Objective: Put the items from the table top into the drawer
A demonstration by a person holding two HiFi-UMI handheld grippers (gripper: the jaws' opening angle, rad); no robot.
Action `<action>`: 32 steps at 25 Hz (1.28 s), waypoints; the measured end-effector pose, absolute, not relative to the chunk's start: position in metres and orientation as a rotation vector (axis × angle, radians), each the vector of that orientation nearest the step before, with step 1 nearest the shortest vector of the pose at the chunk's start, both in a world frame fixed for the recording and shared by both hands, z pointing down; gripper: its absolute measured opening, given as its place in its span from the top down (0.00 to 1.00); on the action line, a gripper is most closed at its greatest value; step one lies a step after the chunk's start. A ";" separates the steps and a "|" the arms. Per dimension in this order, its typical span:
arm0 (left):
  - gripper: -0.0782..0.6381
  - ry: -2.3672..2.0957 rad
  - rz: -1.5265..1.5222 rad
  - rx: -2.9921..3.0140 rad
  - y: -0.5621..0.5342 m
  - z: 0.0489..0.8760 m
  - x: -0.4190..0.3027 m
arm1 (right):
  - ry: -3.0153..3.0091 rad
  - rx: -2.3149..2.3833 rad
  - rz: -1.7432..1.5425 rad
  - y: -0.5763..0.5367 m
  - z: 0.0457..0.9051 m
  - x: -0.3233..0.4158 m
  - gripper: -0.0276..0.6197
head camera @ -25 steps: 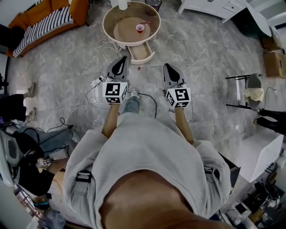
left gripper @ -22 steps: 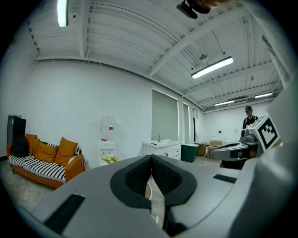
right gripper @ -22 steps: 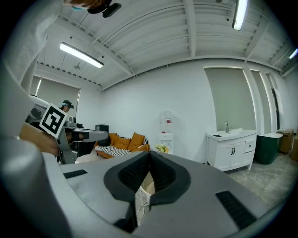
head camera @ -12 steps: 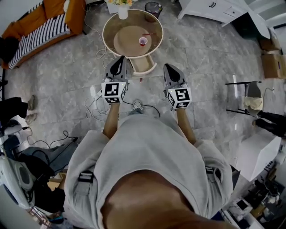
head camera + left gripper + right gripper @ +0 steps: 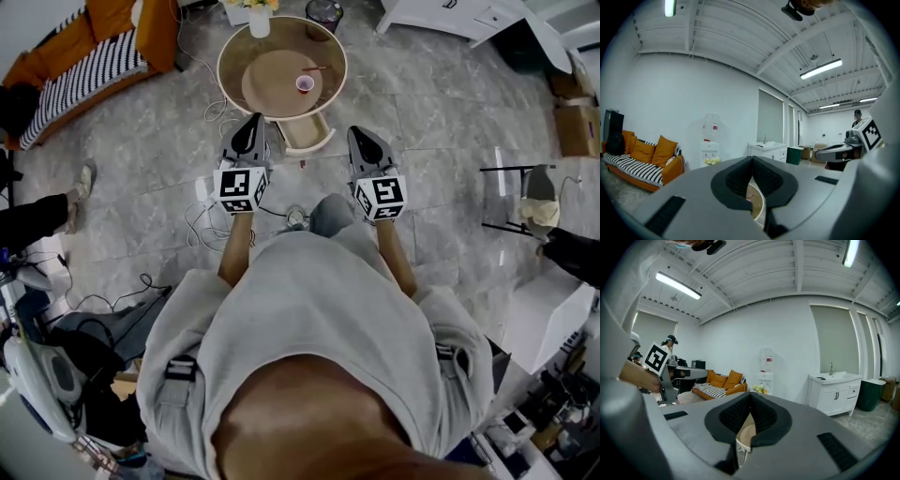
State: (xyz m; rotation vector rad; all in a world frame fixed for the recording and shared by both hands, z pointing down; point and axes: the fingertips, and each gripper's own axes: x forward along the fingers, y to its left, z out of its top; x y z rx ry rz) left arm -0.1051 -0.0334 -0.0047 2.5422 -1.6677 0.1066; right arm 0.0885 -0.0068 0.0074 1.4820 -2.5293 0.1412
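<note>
Ahead, cup [image 5: 305,83] on table [image 5: 265,86], well beyond left gripper [image 5: 252,122] and right gripper [image 5: 361,134], jaws pressed together, empty.

No legible text, no brands or numbers, no signs in any view

Pose: left gripper [image 5: 251,122] jaws pressed together, empty, pointing forward nearly level | right gripper [image 5: 362,133] jaws together, empty, parallel beside it | left forearm [image 5: 234,248] and right forearm [image 5: 394,255] extended ahead of torso, apart.
</note>
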 end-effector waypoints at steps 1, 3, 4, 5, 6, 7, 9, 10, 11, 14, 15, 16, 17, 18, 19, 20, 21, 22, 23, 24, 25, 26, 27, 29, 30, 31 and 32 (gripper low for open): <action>0.87 -1.665 0.107 2.545 -0.034 -0.005 -0.104 | -2.528 1.486 0.142 -0.007 0.008 0.090 0.92; 0.87 -1.653 0.112 2.553 -0.035 -0.005 -0.100 | -2.521 1.495 0.151 -0.007 0.009 0.094 0.92; 0.87 -1.645 0.116 2.558 -0.035 -0.005 -0.098 | -2.517 1.500 0.155 -0.007 0.010 0.095 0.92; 0.87 -1.639 0.120 2.562 -0.036 -0.004 -0.097 | -2.514 1.503 0.160 -0.008 0.011 0.097 0.92; 0.87 -1.634 0.125 2.564 -0.037 -0.003 -0.095 | -2.512 1.506 0.165 -0.010 0.013 0.097 0.92; 0.87 -1.629 0.131 2.564 -0.039 0.000 -0.094 | -2.511 1.506 0.169 -0.011 0.014 0.098 0.92; 0.87 -1.623 0.143 2.559 -0.041 0.005 -0.093 | -2.510 1.501 0.180 -0.013 0.018 0.098 0.92; 0.87 -1.622 0.148 2.554 -0.042 0.007 -0.093 | -2.509 1.497 0.187 -0.014 0.021 0.098 0.92; 0.87 -1.621 0.152 2.549 -0.044 0.009 -0.093 | -2.508 1.493 0.193 -0.016 0.023 0.098 0.92; 0.87 -1.619 0.169 2.537 -0.056 0.016 -0.088 | -2.509 1.483 0.214 -0.027 0.030 0.103 0.92; 0.87 -1.620 0.177 2.533 -0.062 0.018 -0.085 | -2.509 1.480 0.223 -0.033 0.032 0.105 0.92; 0.87 -1.621 0.183 2.528 -0.068 0.019 -0.083 | -2.509 1.477 0.232 -0.040 0.035 0.108 0.92; 0.87 -1.621 0.190 2.522 -0.075 0.022 -0.081 | -2.509 1.473 0.242 -0.047 0.038 0.109 0.92; 0.87 -1.622 0.198 2.516 -0.082 0.024 -0.080 | -2.510 1.469 0.251 -0.054 0.041 0.110 0.92; 0.87 -1.622 0.206 2.509 -0.090 0.027 -0.079 | -2.512 1.464 0.260 -0.063 0.043 0.112 0.92; 0.87 -1.623 0.214 2.503 -0.099 0.029 -0.077 | -2.513 1.459 0.268 -0.072 0.045 0.114 0.92; 0.87 -1.624 0.220 2.498 -0.109 0.031 -0.074 | -2.515 1.454 0.275 -0.082 0.047 0.116 0.92; 0.87 -1.625 0.226 2.493 -0.120 0.032 -0.070 | -2.516 1.448 0.280 -0.093 0.049 0.120 0.92; 0.87 -1.626 0.231 2.490 -0.131 0.033 -0.066 | -2.518 1.442 0.285 -0.104 0.050 0.123 0.92; 0.87 -1.627 0.236 2.488 -0.142 0.033 -0.061 | -2.521 1.435 0.290 -0.115 0.051 0.127 0.92; 0.87 -1.628 0.241 2.488 -0.154 0.033 -0.055 | -2.525 1.428 0.294 -0.126 0.052 0.131 0.92; 0.87 -1.631 0.244 2.489 -0.165 0.031 -0.049 | -2.528 1.421 0.299 -0.138 0.052 0.135 0.92; 0.87 -1.635 0.245 2.490 -0.176 0.029 -0.044 | -2.533 1.414 0.302 -0.149 0.050 0.140 0.92; 0.87 -1.650 0.250 2.485 -0.196 0.023 -0.034 | -2.549 1.397 0.304 -0.172 0.046 0.147 0.92; 0.87 -1.660 0.255 2.481 -0.205 0.021 -0.030 | -2.560 1.388 0.304 -0.182 0.044 0.150 0.92; 0.87 -1.668 0.263 2.475 -0.212 0.020 -0.026 | -2.570 1.378 0.306 -0.191 0.043 0.154 0.92; 0.87 -1.674 0.272 2.468 -0.218 0.020 -0.022 | -2.578 1.370 0.309 -0.199 0.044 0.157 0.92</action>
